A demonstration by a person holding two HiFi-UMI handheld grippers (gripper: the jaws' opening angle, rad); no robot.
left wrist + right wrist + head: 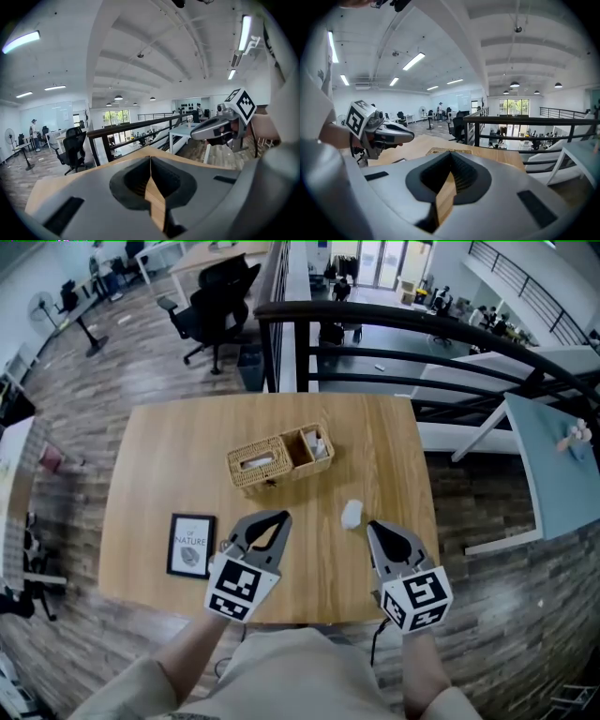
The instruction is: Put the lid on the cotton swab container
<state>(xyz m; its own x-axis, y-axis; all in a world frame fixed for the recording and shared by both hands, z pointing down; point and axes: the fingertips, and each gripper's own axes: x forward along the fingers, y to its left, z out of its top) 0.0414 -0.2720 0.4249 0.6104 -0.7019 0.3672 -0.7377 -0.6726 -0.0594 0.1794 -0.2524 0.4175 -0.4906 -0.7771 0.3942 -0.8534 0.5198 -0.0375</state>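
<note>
A small white rounded object (352, 514), the cotton swab container or its lid, lies on the wooden table (169, 465) between my two grippers and just beyond their tips. I cannot tell which part it is. My left gripper (283, 516) is shut and empty, to the object's left. A little right of the object and nearer to me, my right gripper (372, 525) is shut on nothing. The left gripper view shows closed jaws (150, 158) raised above the table and the right gripper (220, 126) alongside. In the right gripper view the jaws (451, 154) meet too, with the left gripper (386, 133) to their left.
A wicker basket (279, 460) stands mid-table with a tissue box and a side compartment holding white items; its top shows in the right gripper view (440, 151). A framed picture (191, 545) lies at the front left. A black railing (394, 329) runs behind the table.
</note>
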